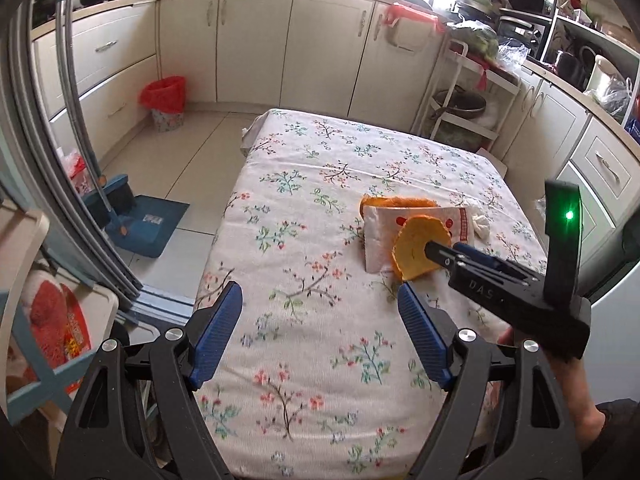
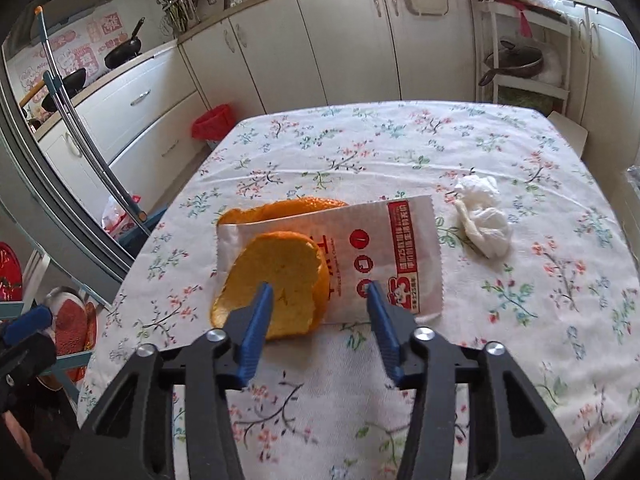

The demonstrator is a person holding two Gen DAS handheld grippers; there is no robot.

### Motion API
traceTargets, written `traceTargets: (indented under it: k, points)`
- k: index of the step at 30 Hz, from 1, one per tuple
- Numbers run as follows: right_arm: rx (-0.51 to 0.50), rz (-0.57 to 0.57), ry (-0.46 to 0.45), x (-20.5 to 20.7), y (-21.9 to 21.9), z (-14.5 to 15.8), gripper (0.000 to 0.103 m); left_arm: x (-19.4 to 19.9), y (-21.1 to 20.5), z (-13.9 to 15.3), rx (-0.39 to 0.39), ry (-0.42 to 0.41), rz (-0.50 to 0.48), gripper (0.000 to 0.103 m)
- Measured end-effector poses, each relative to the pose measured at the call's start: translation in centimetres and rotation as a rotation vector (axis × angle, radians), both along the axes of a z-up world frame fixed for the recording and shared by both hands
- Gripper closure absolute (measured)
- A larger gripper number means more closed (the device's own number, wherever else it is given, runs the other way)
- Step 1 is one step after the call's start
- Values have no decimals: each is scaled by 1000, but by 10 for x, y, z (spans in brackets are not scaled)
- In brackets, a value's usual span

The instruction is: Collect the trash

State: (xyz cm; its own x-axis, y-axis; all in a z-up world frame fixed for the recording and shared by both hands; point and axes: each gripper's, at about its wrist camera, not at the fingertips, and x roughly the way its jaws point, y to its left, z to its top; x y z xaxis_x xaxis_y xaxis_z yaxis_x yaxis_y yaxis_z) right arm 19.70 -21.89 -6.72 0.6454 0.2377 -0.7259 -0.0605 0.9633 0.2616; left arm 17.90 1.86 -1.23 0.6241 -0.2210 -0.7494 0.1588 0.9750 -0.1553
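Observation:
On the floral tablecloth lie an orange peel, a white and red paper wrapper under it, a second peel behind the wrapper, and a crumpled white tissue. My right gripper is open, its fingers on either side of the near peel's right edge, just above the table. In the left wrist view the right gripper reaches the peel from the right. My left gripper is open and empty over the table's near left part. A bin with a red bag stands on the floor.
The table stands in a kitchen with cream cabinets behind. A blue dustpan and brush lean at the left. A white shelf rack stands beyond the table's far right corner.

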Motion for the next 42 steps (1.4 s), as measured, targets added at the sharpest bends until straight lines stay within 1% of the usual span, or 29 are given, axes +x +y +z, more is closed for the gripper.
traceTargets:
  k: [1,2,3,6,8,13,16,17,18,19,20,21,22,23,24,25,28,32,40,42]
  points:
    - [5,12,16,3,-1,-4,76,8,-2,-2,-7,10,-4,27]
    - [2,23,23,4,0,-5,88,19,-4,-7,-22,27,-7,27]
    - [3,37,34,4,-1,-6,93,26,-6,-10,-30,37,-10,27]
    - [20,80,43,-3,-6,-5,96,52,-19,-23,-49,63,-42,27]
    - [37,98,46,-11,-13,-2,96,66,-31,-32,-42,65,-75,27]
    - [65,125,79,-27,-34,1,96,88,-61,-55,8,83,-130,27]
    - [71,119,109,-29,-43,-3,96,97,-71,-66,9,92,-135,27]
    - [73,116,116,-30,-46,-3,96,98,-73,-66,5,90,-138,29]
    - [73,112,128,-30,-48,-6,96,97,-76,-66,-5,84,-148,38]
    - [69,109,135,-31,-51,-7,96,97,-78,-66,-13,86,-162,49]
    - [63,105,141,-32,-52,-7,96,96,-81,-66,-18,91,-178,56]
    - [58,99,145,-33,-54,-7,96,95,-84,-67,-18,98,-197,72]
    - [55,88,149,-35,-58,-8,96,93,-86,-68,-14,106,-213,83]
    - [55,82,151,-35,-60,-8,96,90,-86,-69,-12,111,-221,85]
    - [55,70,151,-37,-63,-9,96,87,-86,-69,-11,114,-229,91]
    - [53,59,149,-39,-66,-9,96,82,-86,-70,-13,121,-238,95]
    - [44,33,142,-42,-74,-8,96,69,-80,-67,-20,130,-255,97]
    - [34,13,136,-48,-78,-6,96,48,-71,-59,-32,124,-263,98]
    - [76,-16,118,-69,-85,-3,96,-1,-39,-49,-64,126,-203,99]
    - [89,-22,114,-72,-86,-3,96,-12,-34,-49,-56,128,-192,99]
